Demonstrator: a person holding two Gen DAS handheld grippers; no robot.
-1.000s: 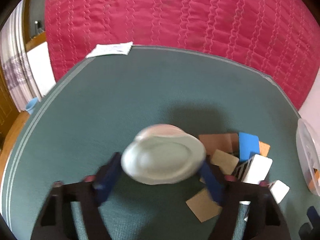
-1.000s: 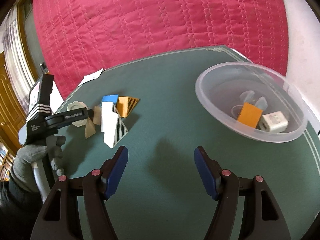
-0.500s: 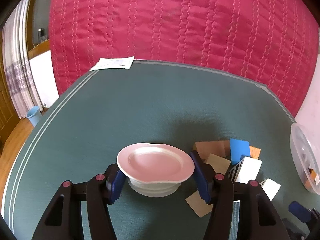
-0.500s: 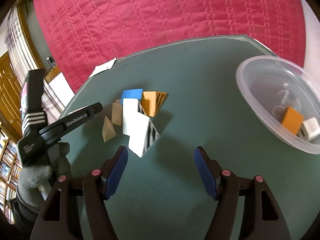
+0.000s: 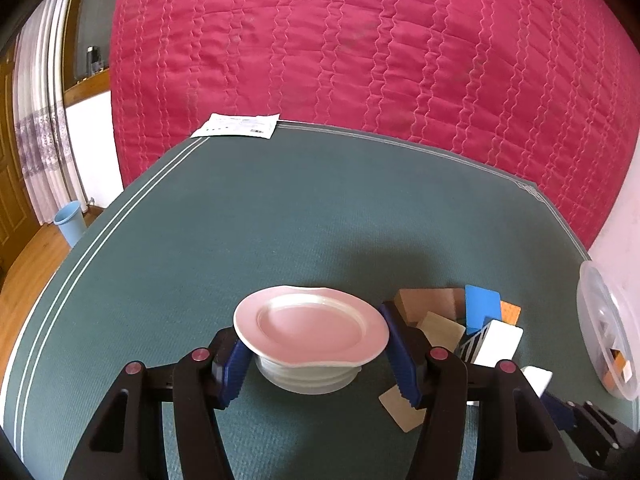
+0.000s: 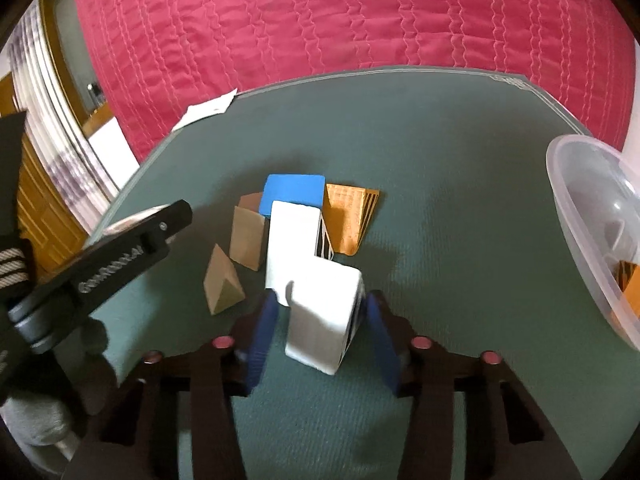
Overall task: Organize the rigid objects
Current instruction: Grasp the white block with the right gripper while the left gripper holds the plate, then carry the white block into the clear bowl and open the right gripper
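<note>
Your left gripper (image 5: 316, 354) pinches a pink plate (image 5: 311, 328) low over the green table (image 5: 280, 208); your right gripper (image 6: 320, 338) spreads around a white block (image 6: 322, 316), the clear bowl (image 6: 588, 216) farther right.

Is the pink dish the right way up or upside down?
Right way up. The pink dish shows its hollow top, with its white ribbed base underneath, between the left tool's fingers.

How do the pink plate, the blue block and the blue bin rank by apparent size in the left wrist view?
1. pink plate, though it sits nearest the camera
2. blue block
3. blue bin, smallest, but farthest away, so true size is unsure
</note>
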